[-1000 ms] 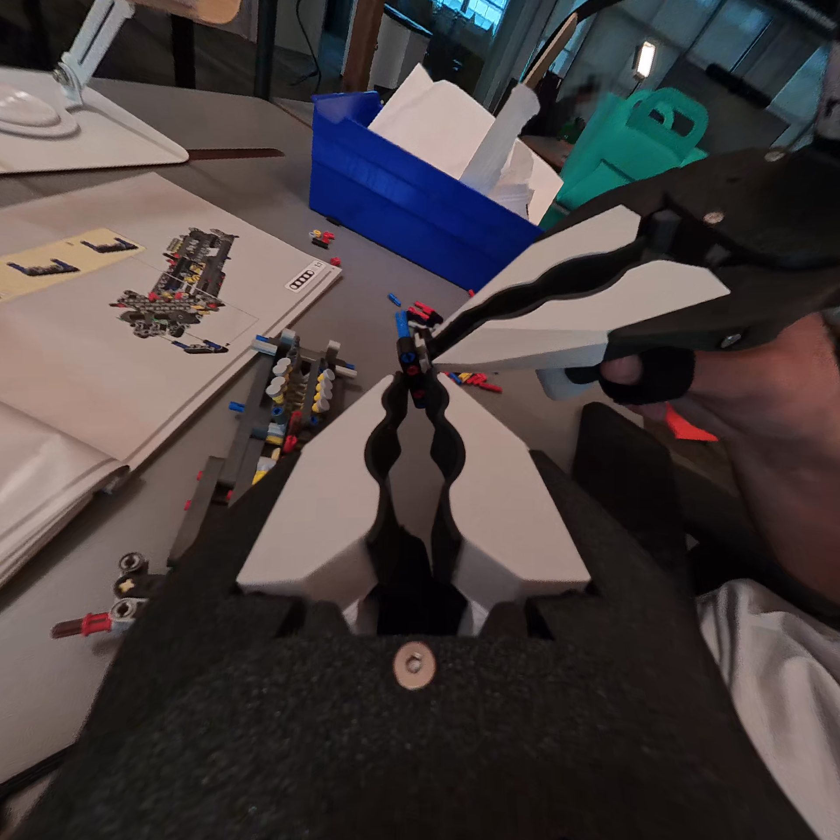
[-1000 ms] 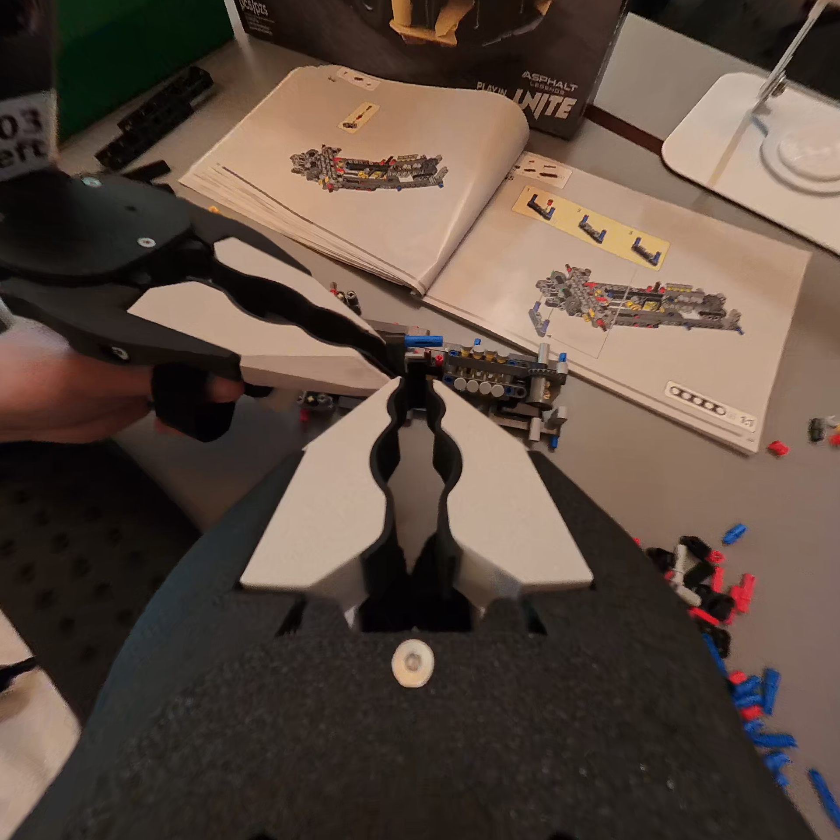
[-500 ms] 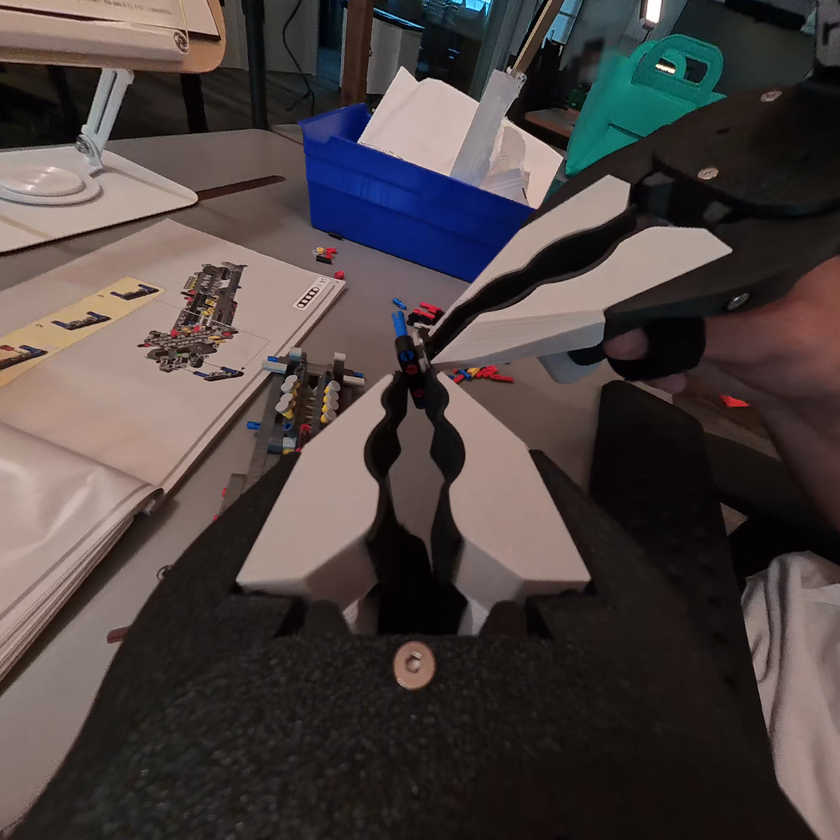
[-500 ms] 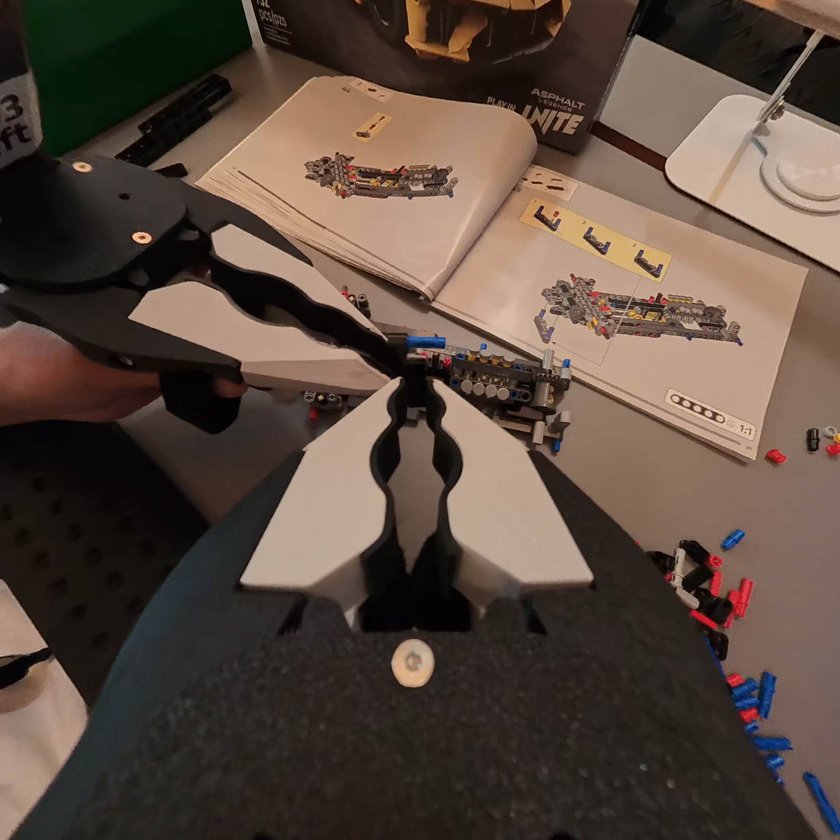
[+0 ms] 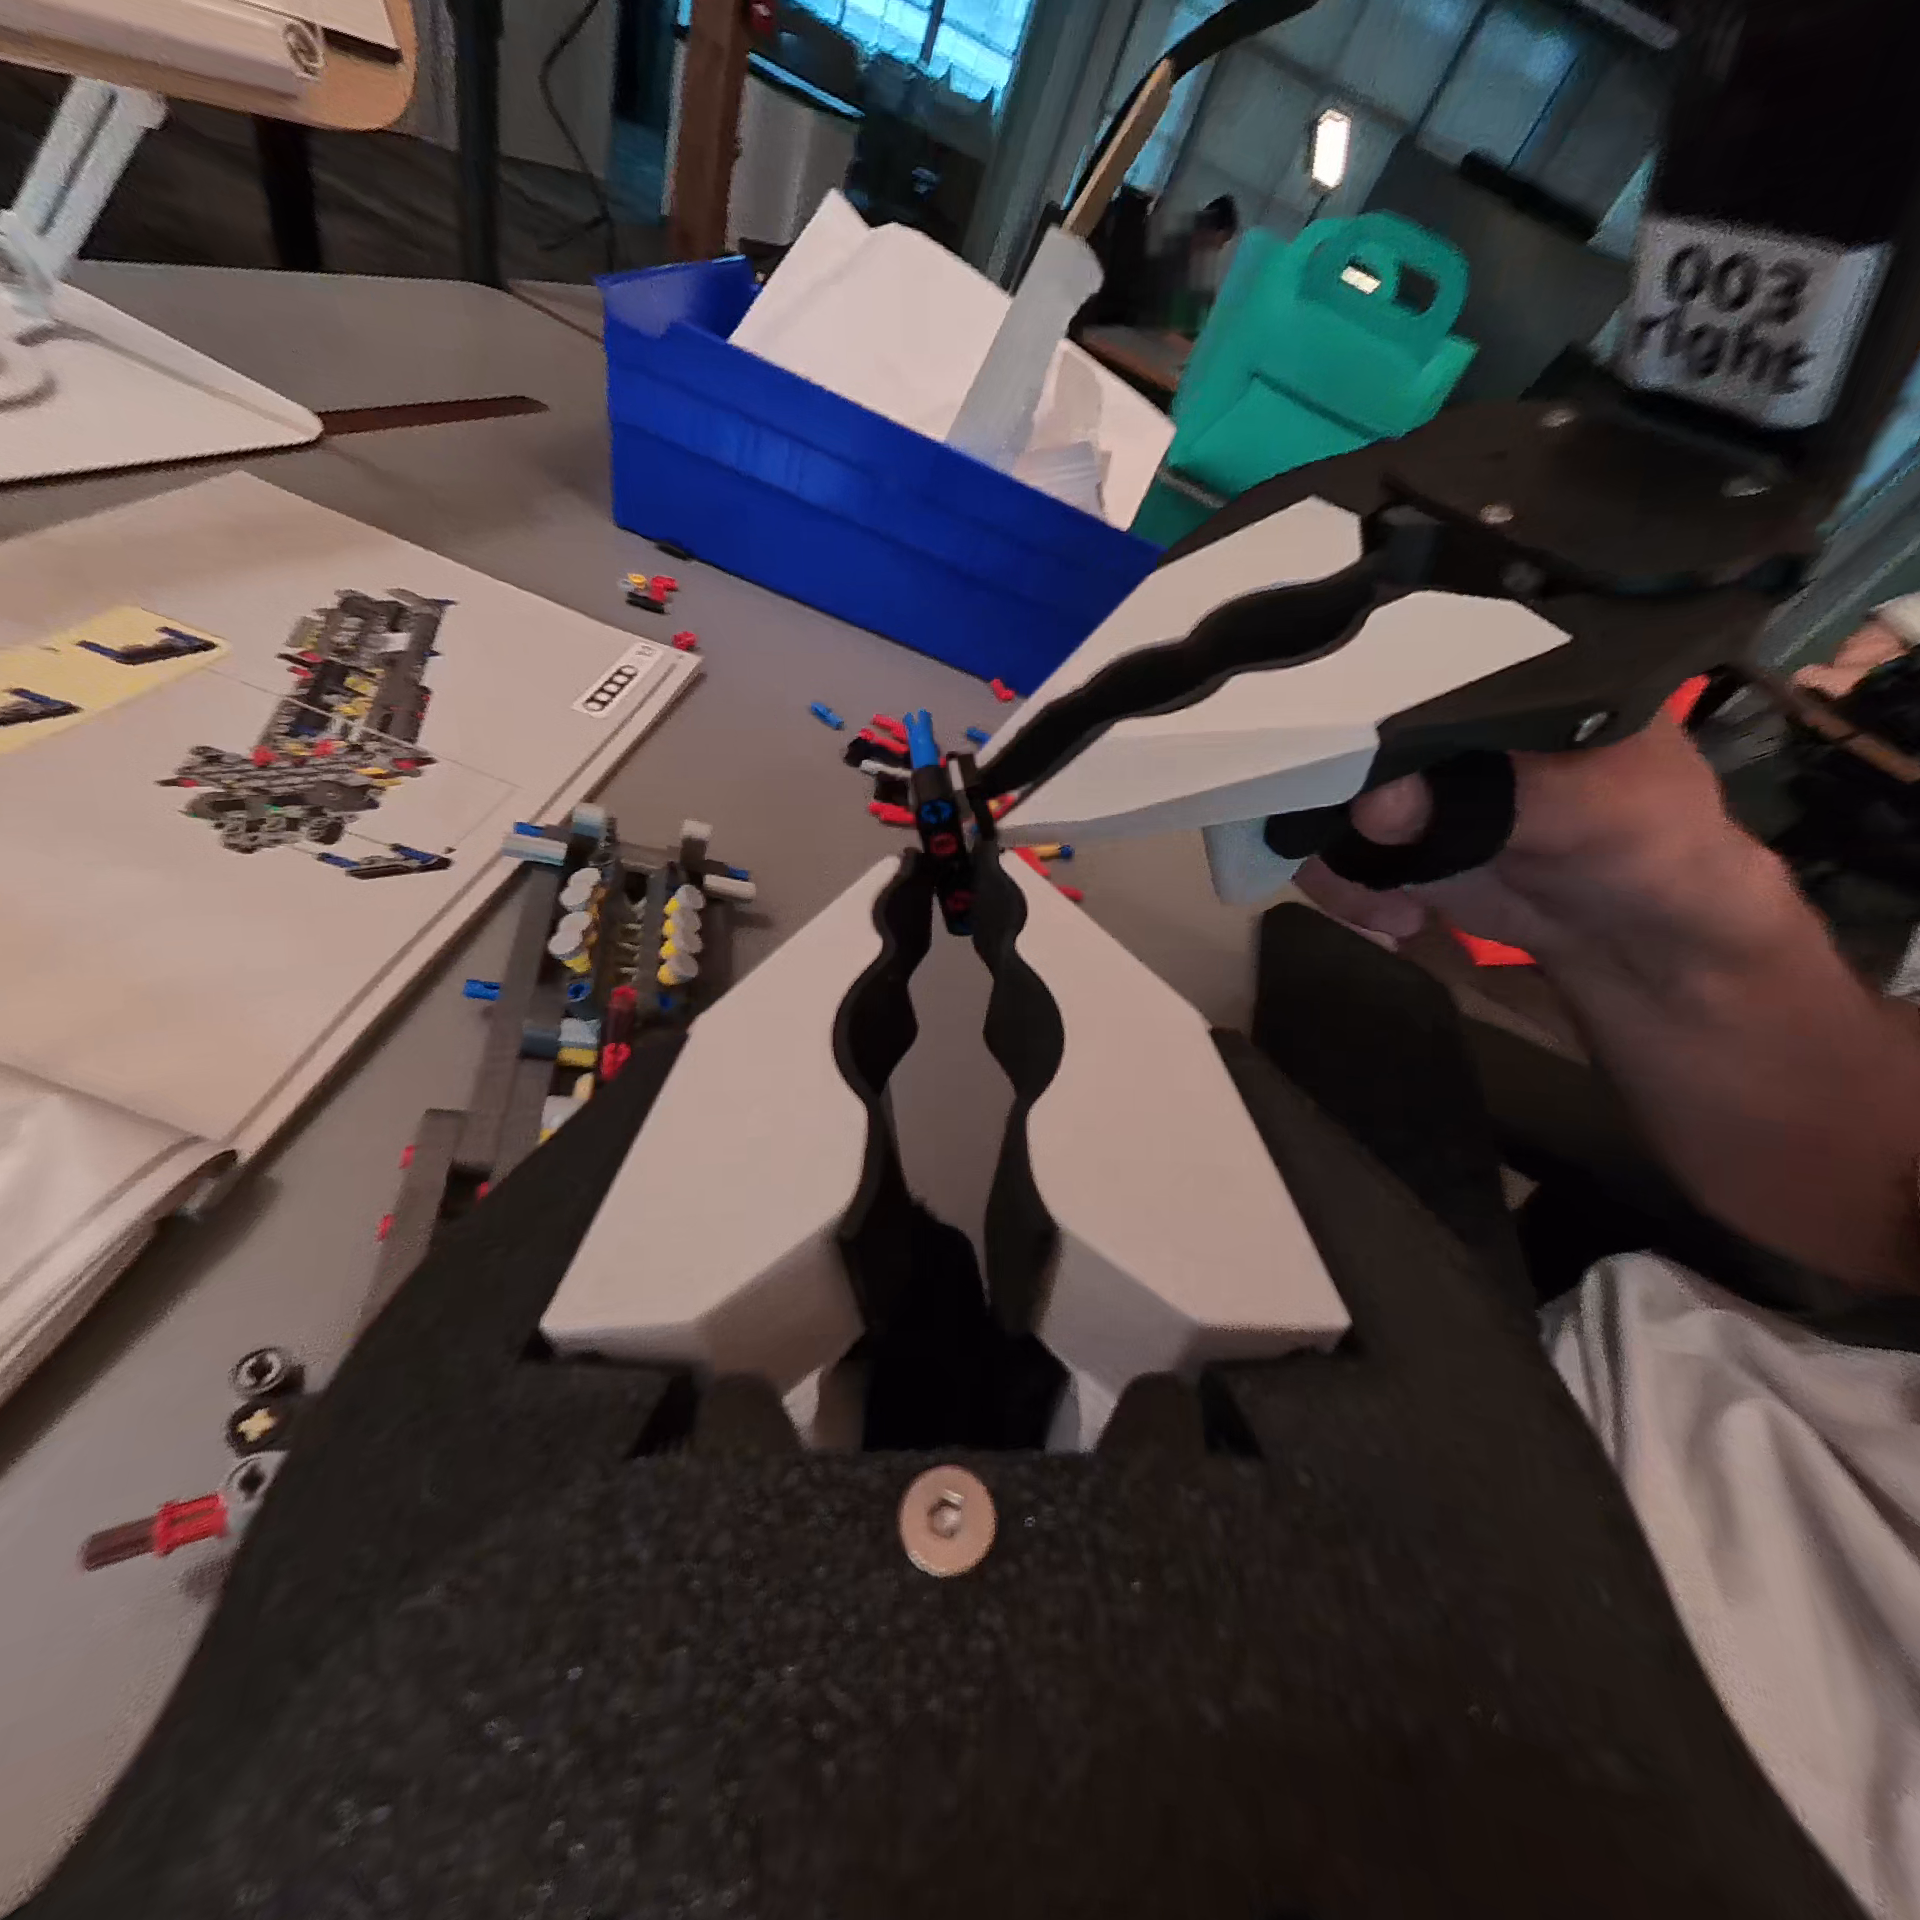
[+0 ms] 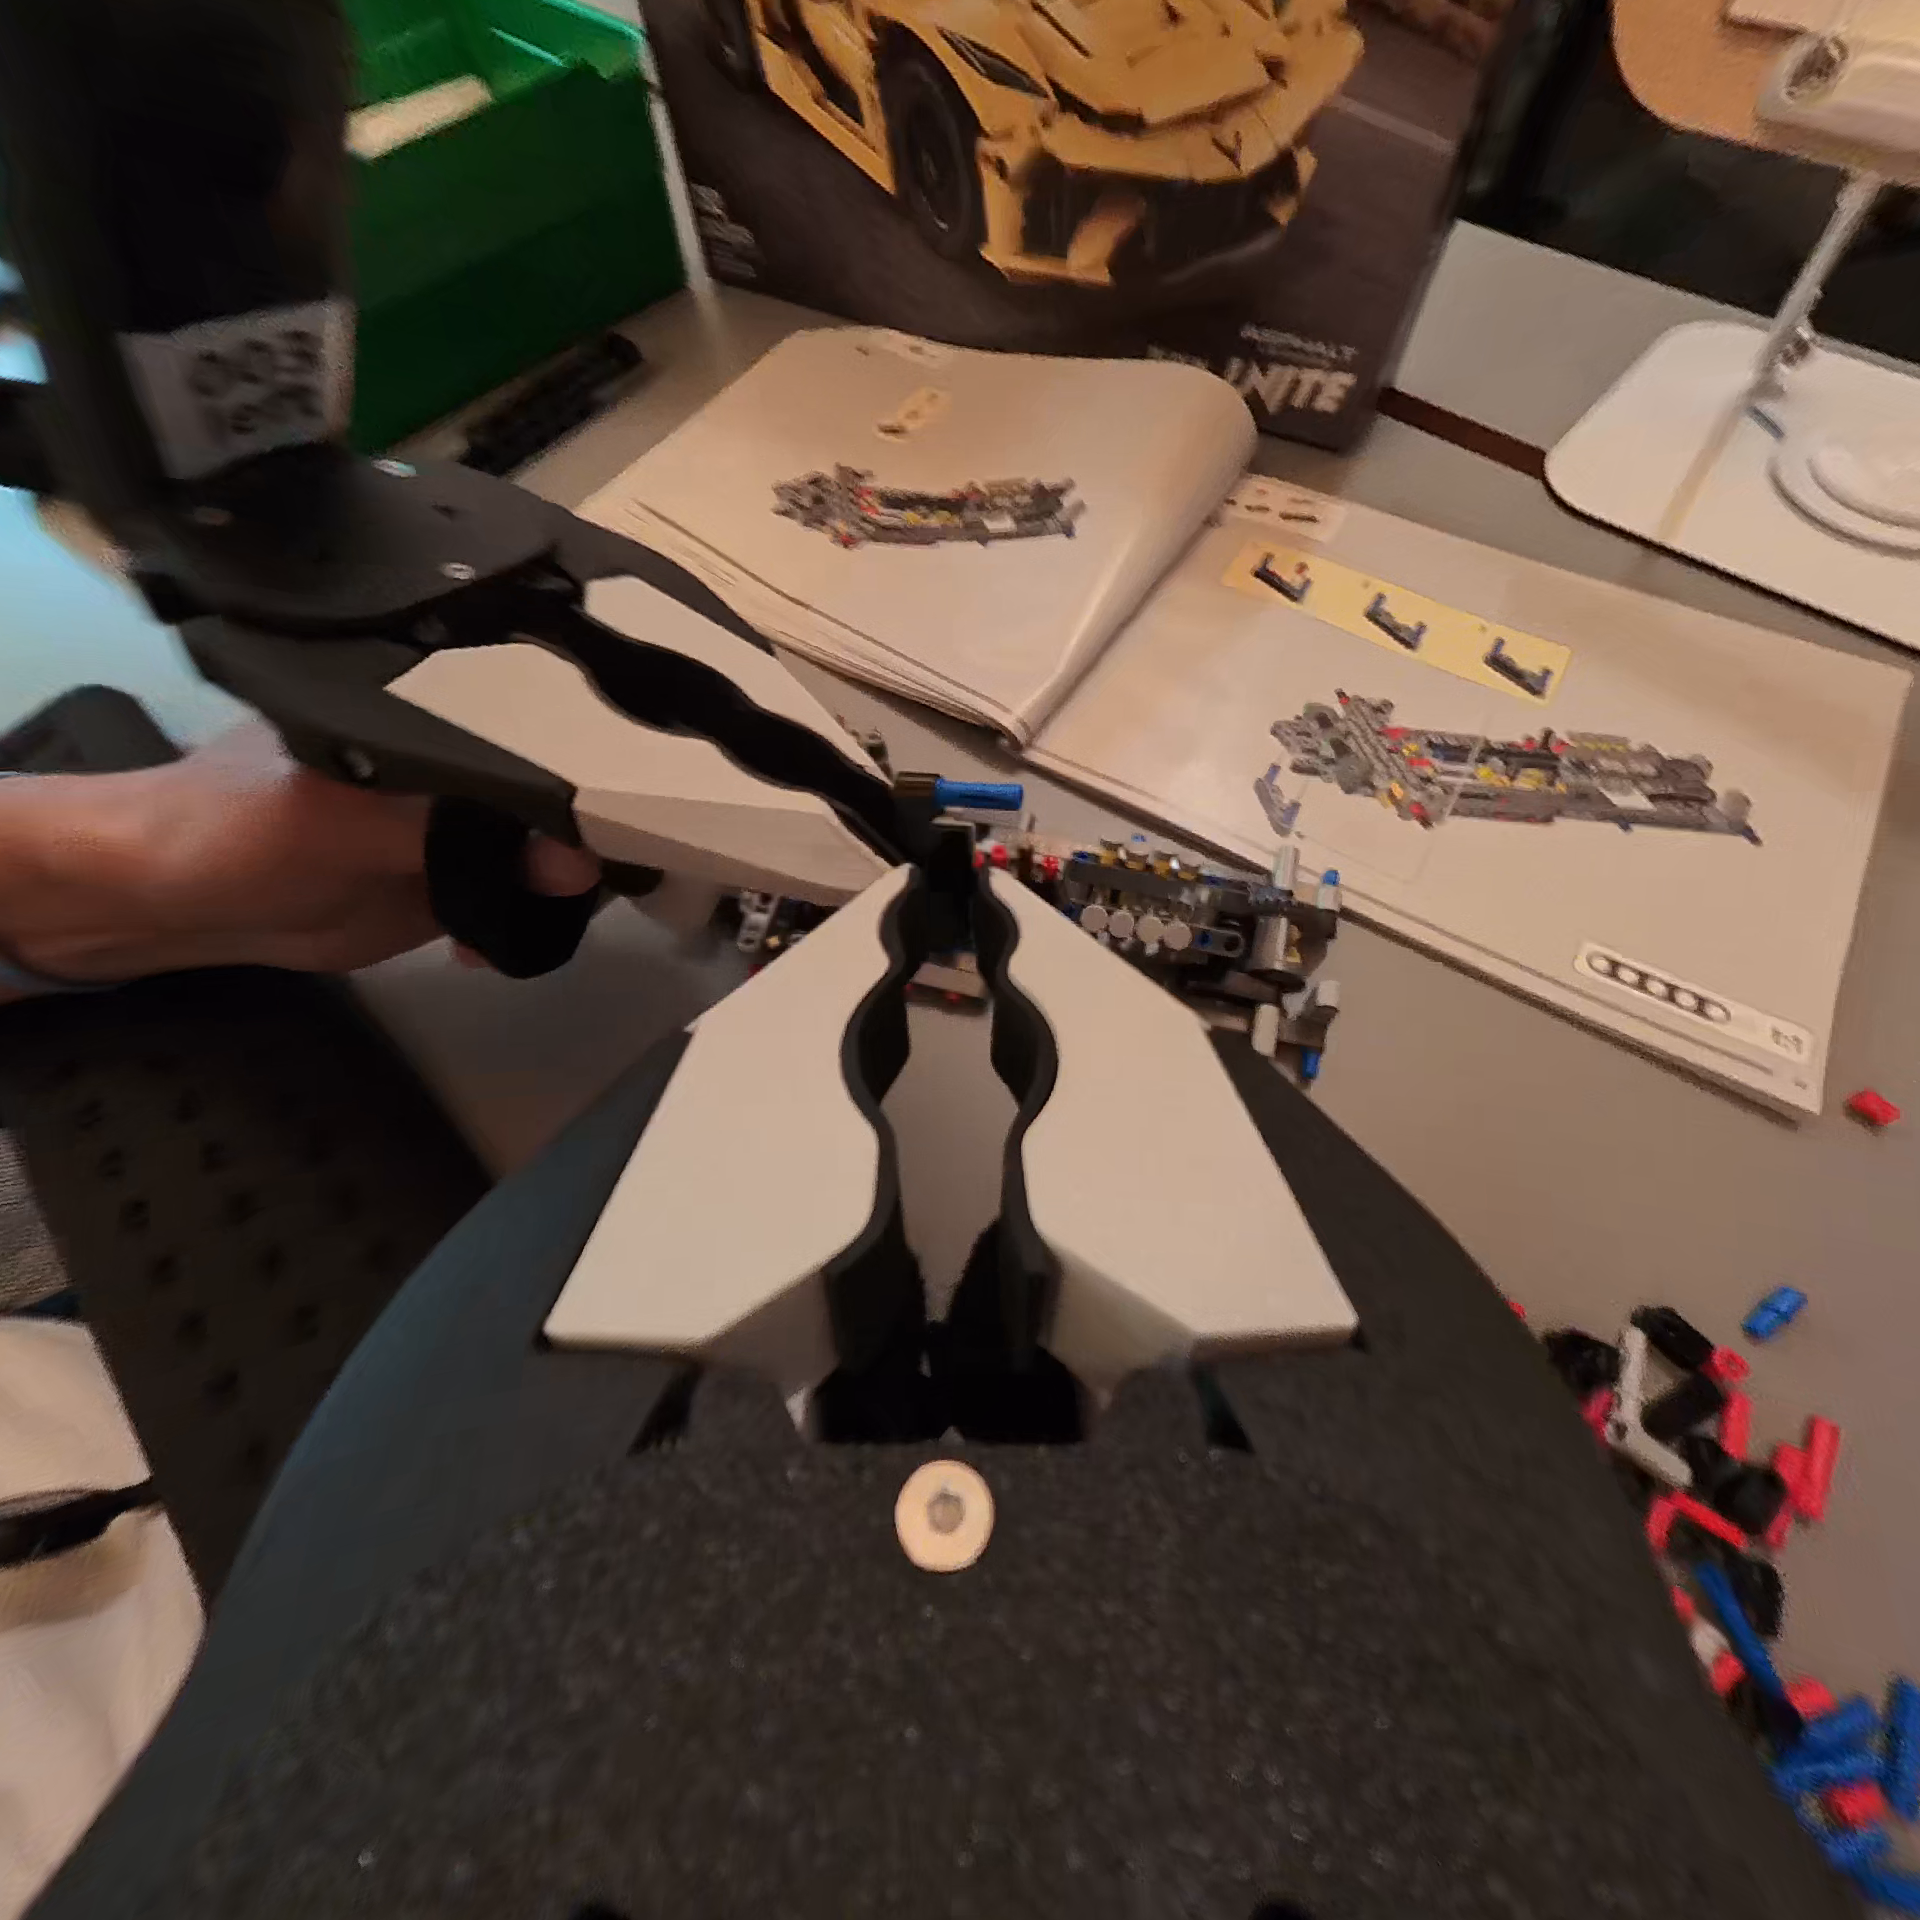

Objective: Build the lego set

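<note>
We hold the left hand-held gripper (image 5: 948,883) with its fingers nearly closed, the tips pinching a small black piece (image 5: 943,847) that shows red and blue holes and carries a blue pin (image 5: 918,732) at its far end. The right hand-held gripper (image 5: 982,784) comes in from the right side, its tips drawn close together and meeting that same small piece just above the left one's tips. In the right wrist view its fingertips close on a dark part (image 6: 951,868) right under the blue pin — the two tools touch or nearly touch there, held up above the worktop (image 5: 416,353).

Below them on the grey worktop lies the half-built model (image 5: 613,956), a long dark frame with grey, yellow and blue bits, just beside the edge of the open instruction booklet (image 5: 312,852). Loose red, blue and black pieces (image 6: 1725,1475) lie scattered to the right of the model in the right wrist view. A blue bin (image 5: 831,488) holding white paper stands farther back, well apart from the model, and the set's box (image 6: 1039,166) with a yellow car pictured on it stands behind the booklet. A green bin (image 6: 499,208) sits beside the box. A white stand base (image 6: 1745,478) rests at the far corner — near the booklet's far edge.
</note>
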Demonstrator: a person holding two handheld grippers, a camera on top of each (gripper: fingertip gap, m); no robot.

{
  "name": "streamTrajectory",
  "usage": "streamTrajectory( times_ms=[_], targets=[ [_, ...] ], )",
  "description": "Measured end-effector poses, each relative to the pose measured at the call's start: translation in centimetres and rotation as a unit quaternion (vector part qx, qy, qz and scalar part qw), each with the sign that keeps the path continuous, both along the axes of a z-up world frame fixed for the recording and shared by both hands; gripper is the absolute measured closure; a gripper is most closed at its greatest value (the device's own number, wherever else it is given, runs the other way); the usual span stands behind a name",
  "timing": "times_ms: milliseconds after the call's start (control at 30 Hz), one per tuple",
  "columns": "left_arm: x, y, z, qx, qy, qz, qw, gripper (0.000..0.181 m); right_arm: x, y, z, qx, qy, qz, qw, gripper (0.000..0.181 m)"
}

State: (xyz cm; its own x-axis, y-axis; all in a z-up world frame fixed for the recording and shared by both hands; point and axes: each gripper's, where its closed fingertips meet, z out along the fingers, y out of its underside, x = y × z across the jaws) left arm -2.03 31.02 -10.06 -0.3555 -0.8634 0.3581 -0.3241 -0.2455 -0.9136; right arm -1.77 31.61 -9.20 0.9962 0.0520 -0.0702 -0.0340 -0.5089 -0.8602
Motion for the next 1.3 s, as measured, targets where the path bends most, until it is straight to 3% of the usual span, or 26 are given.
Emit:
streamTrajectory(
  times_ms=[100,200,267,367,600,1300],
  targets=[
    [-0.4,-0.6,0.9,-0.029,-0.02,-0.033,0.999,0.174,-0.1,-1.1,1.8,0.048,0.08,0.062,0.994,0.164],
    [-1.5,-2.2,2.8,-0.066,-0.06,-0.101,0.991,0.175,-1.1,-2.5,3.2,0.065,0.211,0.164,0.961,0.14],
    [-2.2,-2.9,4.2,-0.083,-0.095,-0.128,0.984,0.175,-2.4,-3.6,3.2,0.049,0.274,0.235,0.931,0.142],
    [-2.7,-3.6,4.6,-0.08,-0.107,-0.147,0.98,0.175,-3.8,-4.0,2.7,0.046,0.295,0.276,0.914,0.145],
    [-2.8,-4.1,4.7,-0.073,-0.115,-0.155,0.978,0.175,-4.2,-4.0,3.4,0.075,0.336,0.283,0.895,0.167],
    [-2.8,-4.4,3.9,-0.043,-0.101,-0.161,0.981,0.175,-3.7,-4.3,4.4,0.096,0.288,0.286,0.909,0.167]
  ],
)
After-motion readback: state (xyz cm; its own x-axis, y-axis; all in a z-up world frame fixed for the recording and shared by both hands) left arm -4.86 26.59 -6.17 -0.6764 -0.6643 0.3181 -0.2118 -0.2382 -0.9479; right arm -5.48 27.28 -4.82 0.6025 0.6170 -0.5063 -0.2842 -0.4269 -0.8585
